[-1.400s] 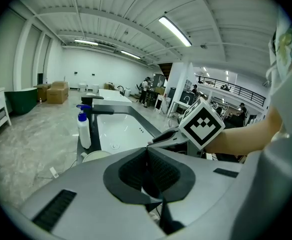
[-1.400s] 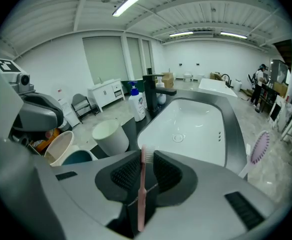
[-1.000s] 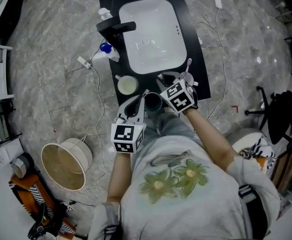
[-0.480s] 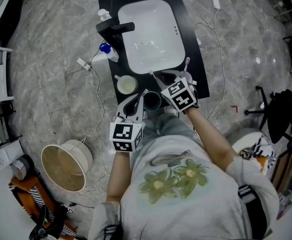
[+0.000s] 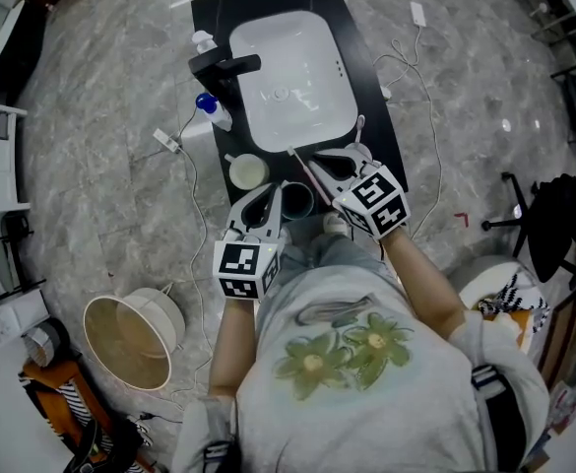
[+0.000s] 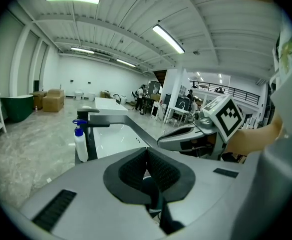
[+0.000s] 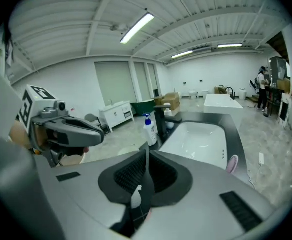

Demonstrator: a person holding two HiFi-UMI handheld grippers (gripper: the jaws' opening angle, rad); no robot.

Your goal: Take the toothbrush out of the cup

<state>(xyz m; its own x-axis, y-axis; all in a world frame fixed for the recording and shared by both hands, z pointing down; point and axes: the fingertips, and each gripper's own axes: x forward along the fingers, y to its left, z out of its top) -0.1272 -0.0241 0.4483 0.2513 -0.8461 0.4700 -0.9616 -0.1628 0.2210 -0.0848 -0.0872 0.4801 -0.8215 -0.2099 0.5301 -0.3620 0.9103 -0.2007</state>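
A dark cup (image 5: pixel 298 201) stands on the black counter (image 5: pixel 391 151) in front of the sink. My left gripper (image 5: pixel 276 193) is shut on its near-left rim, and the cup's dark wall (image 6: pixel 148 185) shows just under the shut jaws of the left gripper (image 6: pixel 146 155). My right gripper (image 5: pixel 321 166) hovers to the right of the cup. Its jaws have just been closing and now pinch a thin toothbrush (image 5: pixel 303 166), which slants up-left toward the basin. In the right gripper view the toothbrush's white part (image 7: pixel 136 198) sits between the jaws of the right gripper (image 7: pixel 146 154).
A white basin (image 5: pixel 292 67) with a black faucet (image 5: pixel 224 65) fills the counter. A soap bottle with a blue pump (image 5: pixel 213 106) and a pale round cup (image 5: pixel 249 171) stand at its left. A wicker basket (image 5: pixel 130 335), cables and a black chair (image 5: pixel 553 215) are on the floor around.
My right gripper has closed on the toothbrush and lifted it, moving up and slightly right of the cup. The left gripper has stayed shut at the cup.
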